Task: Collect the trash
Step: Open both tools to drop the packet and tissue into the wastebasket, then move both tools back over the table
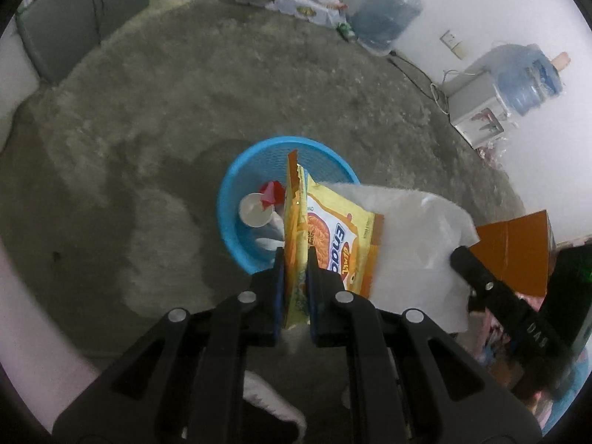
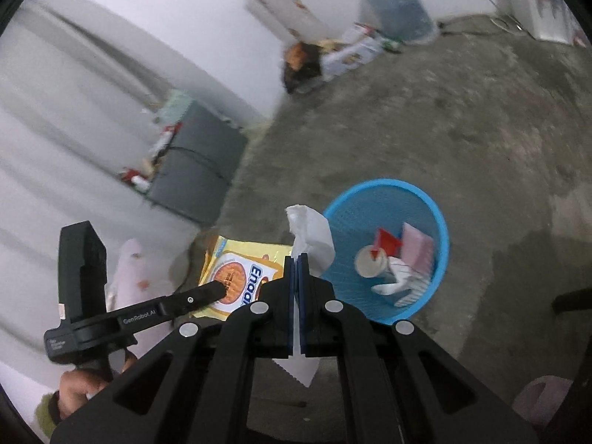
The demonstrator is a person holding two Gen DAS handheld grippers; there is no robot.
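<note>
- The left gripper [image 1: 296, 259] pinches a yellow noodle wrapper [image 1: 333, 236] edge-on between its blue-padded fingers [image 1: 280, 277], holding it above the near rim of a blue mesh basket [image 1: 236, 199] that stands on a bare concrete floor [image 1: 148, 129].
- The right gripper [image 2: 297, 259] has its jaws pressed together on a crumpled white tissue [image 2: 310, 233], which sticks up past the fingertips and hangs out below them, just left of the basket [image 2: 436, 222] in the right wrist view.
- Inside the basket lie a white paper cup [image 2: 368, 262], a red scrap [image 2: 386, 240], a pink packet [image 2: 420, 248] and crumpled white paper [image 2: 399, 281].
- From the right wrist camera, the left gripper [image 2: 222, 290] reaches in from the left with the wrapper [image 2: 240, 270] at its tip, the person's hand [image 2: 77, 388] gripping its handle.
- Two large blue water jugs [image 1: 384, 11] stand by the white wall, one on a small white cabinet [image 1: 477, 111].
- A brown cardboard piece [image 1: 518, 255] shows at the right edge of the left wrist view.
</note>
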